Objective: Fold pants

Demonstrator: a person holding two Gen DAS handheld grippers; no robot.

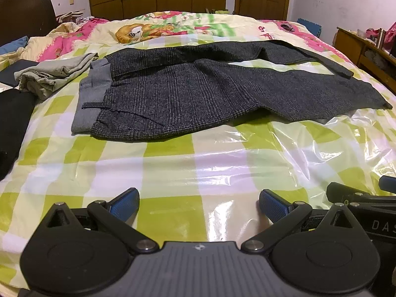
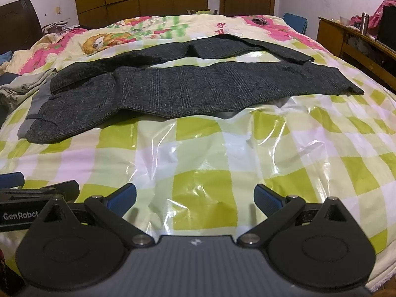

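Nearest to us, the left gripper (image 1: 199, 204) and right gripper (image 2: 195, 199) hang side by side over the near edge of the bed (image 1: 173, 163), each with its jaws spread wide and nothing between them. We hold them released because nothing has been picked up yet; they point straight at the work ahead.

Under them lies a glossy plastic sheet (image 2: 205, 148) over the checked cover, probably there to give a smooth surface for folding.

Further in, across the middle of the bed, lie the pants (image 1: 198, 94), dark and tweedy. The waistband (image 1: 91, 99) points toward the left edge, its grey lining showing, and the two legs run toward the right edge. The legs are parted, with a strip of sheet showing between them, so we judge the first fold, one leg over the other, is not yet done.

Beyond the waistband, near the left edge, sits a crumpled beige garment (image 1: 54, 74).
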